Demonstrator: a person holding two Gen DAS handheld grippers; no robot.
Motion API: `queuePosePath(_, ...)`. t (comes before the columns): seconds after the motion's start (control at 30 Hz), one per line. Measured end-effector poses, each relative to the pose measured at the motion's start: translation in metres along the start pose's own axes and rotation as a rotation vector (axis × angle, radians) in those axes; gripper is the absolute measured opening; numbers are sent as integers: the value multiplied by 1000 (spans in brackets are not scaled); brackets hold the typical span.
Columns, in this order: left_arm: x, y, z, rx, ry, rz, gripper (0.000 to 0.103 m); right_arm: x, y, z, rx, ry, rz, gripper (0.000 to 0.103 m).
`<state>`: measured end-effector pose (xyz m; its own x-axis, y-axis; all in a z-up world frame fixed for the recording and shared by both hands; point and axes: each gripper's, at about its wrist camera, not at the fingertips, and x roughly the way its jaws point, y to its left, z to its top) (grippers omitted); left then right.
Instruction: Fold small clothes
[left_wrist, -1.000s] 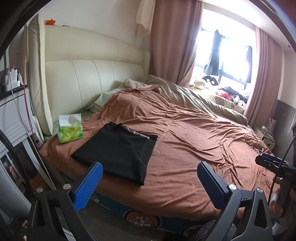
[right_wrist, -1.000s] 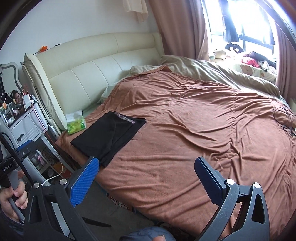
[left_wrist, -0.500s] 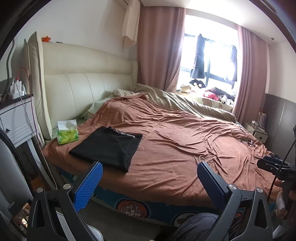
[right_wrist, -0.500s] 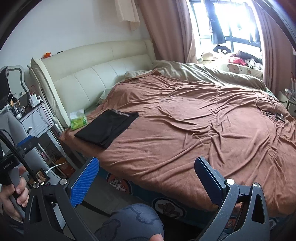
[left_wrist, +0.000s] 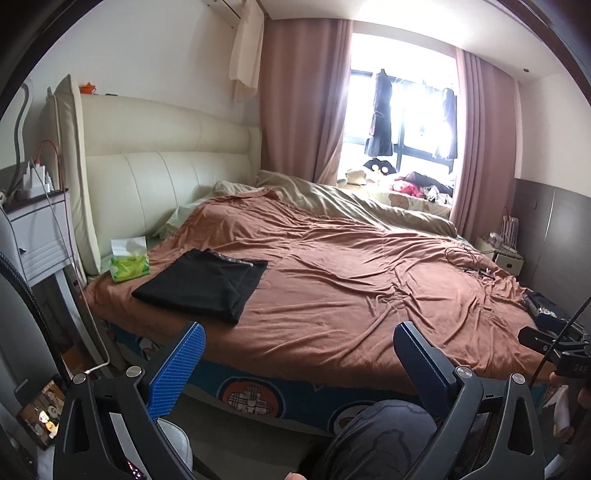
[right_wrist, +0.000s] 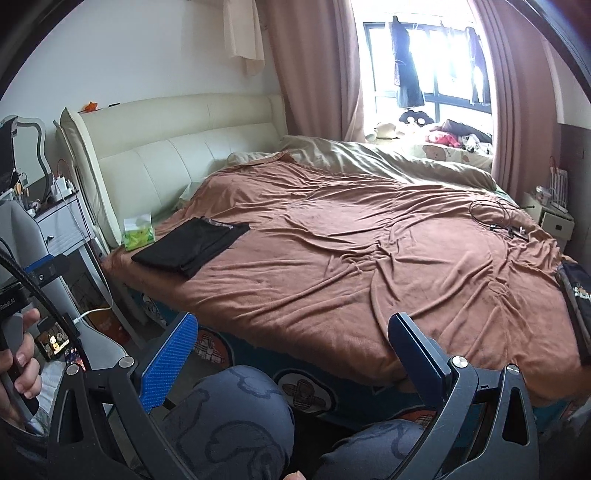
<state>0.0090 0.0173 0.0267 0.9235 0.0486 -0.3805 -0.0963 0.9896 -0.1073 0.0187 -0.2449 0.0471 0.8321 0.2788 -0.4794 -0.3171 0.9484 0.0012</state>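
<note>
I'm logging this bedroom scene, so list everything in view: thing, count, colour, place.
folded garment: one, black, bed corner near headboard
tissue pack: one, green, beside the garment
blanket: one, brown, over the bed
headboard: one, cream, by the wall
curtains: pink, flanking the window
cable: one, black, far bed side
phone: one, floor
left claw: open, empty
right claw: open, empty
knees: patterned grey trousers

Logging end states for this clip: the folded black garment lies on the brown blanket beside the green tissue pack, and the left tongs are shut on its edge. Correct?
Not quite. The black garment does lie folded on the brown blanket beside the green tissue pack, but the left tongs are open and clear of it, as the left wrist view shows.
</note>
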Motion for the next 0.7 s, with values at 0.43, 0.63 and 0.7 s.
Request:
queuePosePath(0.43, -24, -18, -18, 41, -18, -34, 103, -25, 3, -25, 8, -34, -23, 103)
queuePosePath(0.63, -31, -22, -20, 44, -23, -40, 103, -31, 1, -30, 26, -51, -27, 103)
queuePosePath(0.7, -33, -22, -20, 41, -22, -46, 103, -32, 1, -30, 26, -51, -24, 103)
